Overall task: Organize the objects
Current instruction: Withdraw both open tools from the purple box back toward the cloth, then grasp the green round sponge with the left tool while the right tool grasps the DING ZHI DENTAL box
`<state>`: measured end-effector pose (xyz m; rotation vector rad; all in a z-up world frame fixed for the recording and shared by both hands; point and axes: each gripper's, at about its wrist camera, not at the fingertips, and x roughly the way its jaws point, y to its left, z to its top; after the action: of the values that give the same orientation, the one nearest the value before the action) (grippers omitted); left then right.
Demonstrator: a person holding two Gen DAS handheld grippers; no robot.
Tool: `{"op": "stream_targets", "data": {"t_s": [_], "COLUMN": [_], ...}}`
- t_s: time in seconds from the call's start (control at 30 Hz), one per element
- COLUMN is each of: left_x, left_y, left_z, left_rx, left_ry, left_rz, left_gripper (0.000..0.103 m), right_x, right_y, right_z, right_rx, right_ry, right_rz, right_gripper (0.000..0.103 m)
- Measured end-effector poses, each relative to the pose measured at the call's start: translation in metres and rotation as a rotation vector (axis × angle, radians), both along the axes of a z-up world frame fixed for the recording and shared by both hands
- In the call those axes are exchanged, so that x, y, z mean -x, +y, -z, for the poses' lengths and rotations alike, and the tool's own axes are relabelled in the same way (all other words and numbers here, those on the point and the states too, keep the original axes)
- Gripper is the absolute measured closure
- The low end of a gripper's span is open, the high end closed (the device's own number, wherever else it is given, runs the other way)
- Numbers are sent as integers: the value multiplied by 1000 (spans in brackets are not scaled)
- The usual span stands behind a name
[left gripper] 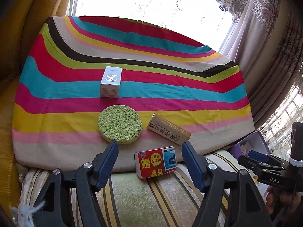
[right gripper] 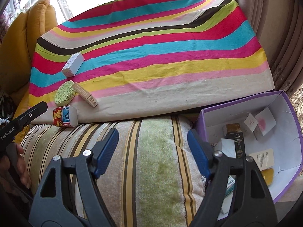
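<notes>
Tan box [left gripper: 168, 129] flat, long axis diag near-right

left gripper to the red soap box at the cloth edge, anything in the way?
Nothing visible. The left gripper is open and empty, and the red soap box lies just ahead between its fingers, with no object in the gap. The green sponge and the tan carton sit beyond it.

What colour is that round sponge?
The sponge is light green, clearest in the left wrist view.
</notes>
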<state>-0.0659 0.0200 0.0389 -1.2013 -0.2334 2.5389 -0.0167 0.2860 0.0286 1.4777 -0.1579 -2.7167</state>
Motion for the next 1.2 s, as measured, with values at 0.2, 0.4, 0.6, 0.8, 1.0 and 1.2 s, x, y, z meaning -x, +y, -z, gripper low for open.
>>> {"op": "stream_targets", "data": {"t_s": [0.2,0.4,0.6,0.8,1.0,1.2], "left_x": [31,64,84,90,89,88], "left_y": [-16,-15,-3,8,9,-2], "left_z": [12,31,47,53,53,51], "left_rx": [37,83,150,229,259,216], "left_ry": [-68,-164,-210,-201,-171,-158], "left_rz": [12,57,80,93,104,76], "left_gripper": [26,22,21,19,20,20], "right_x": [14,27,39,50,69,94], "right_y": [-24,-36,-48,-65,-78,-86], "right_z": [11,14,15,19,35,46], "right_rx": [16,53,84,115,101,6], "right_ry": [-30,-46,-52,-69,-135,-164], "right_rz": [-40,-37,-23,-17,-11,-29], "right_gripper": [24,23,20,17,16,16]}}
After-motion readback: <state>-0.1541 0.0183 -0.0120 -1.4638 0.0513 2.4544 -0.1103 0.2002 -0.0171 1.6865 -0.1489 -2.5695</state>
